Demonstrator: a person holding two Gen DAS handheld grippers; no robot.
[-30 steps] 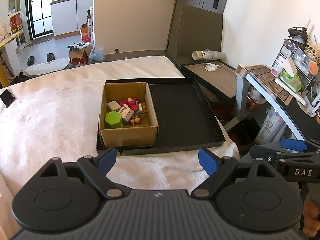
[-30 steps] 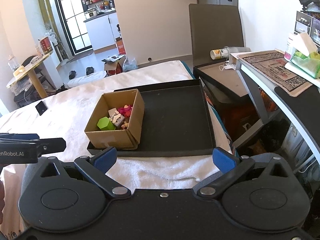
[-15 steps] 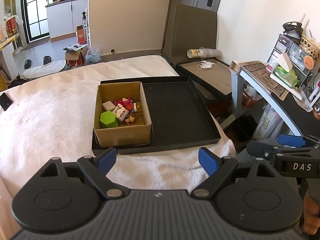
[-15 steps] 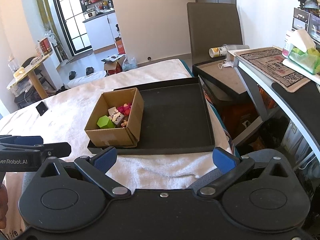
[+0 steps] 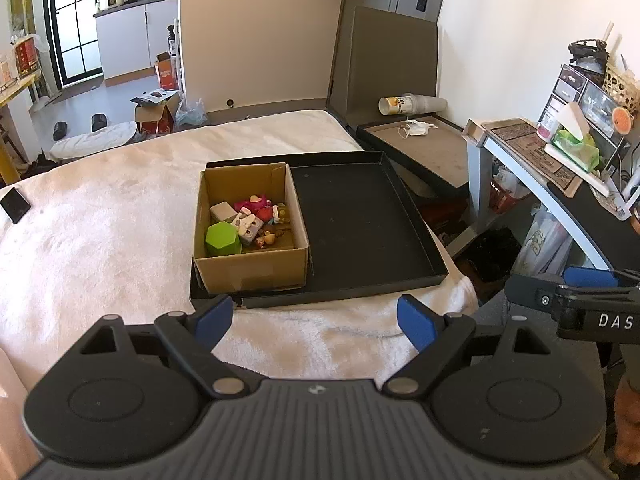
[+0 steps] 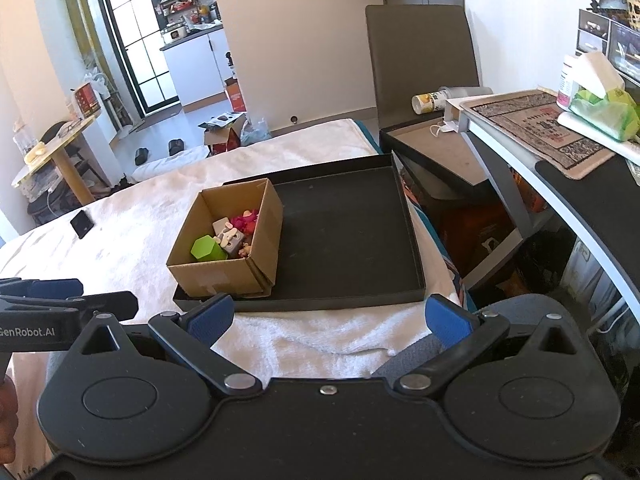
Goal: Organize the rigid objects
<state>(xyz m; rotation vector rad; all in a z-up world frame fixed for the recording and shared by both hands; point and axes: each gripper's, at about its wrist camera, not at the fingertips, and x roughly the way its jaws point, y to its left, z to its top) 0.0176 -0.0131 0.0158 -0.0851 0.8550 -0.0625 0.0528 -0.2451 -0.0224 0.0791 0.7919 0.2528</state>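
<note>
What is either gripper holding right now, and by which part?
Nothing is held. The left gripper and right gripper both stand open over the white towel, short of the cardboard box of small toys.

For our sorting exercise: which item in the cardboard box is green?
The hexagonal green block, in the cardboard box's near-left corner; its neighbours are grey, pink or red.

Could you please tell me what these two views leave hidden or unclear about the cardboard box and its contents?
- Right wrist view: the cardboard box has its right wall covering the toys behind the green block.
- Left wrist view: the small figures at the front are too small to identify.
- Both views: whatever lies beneath the top toys is hidden.
</note>
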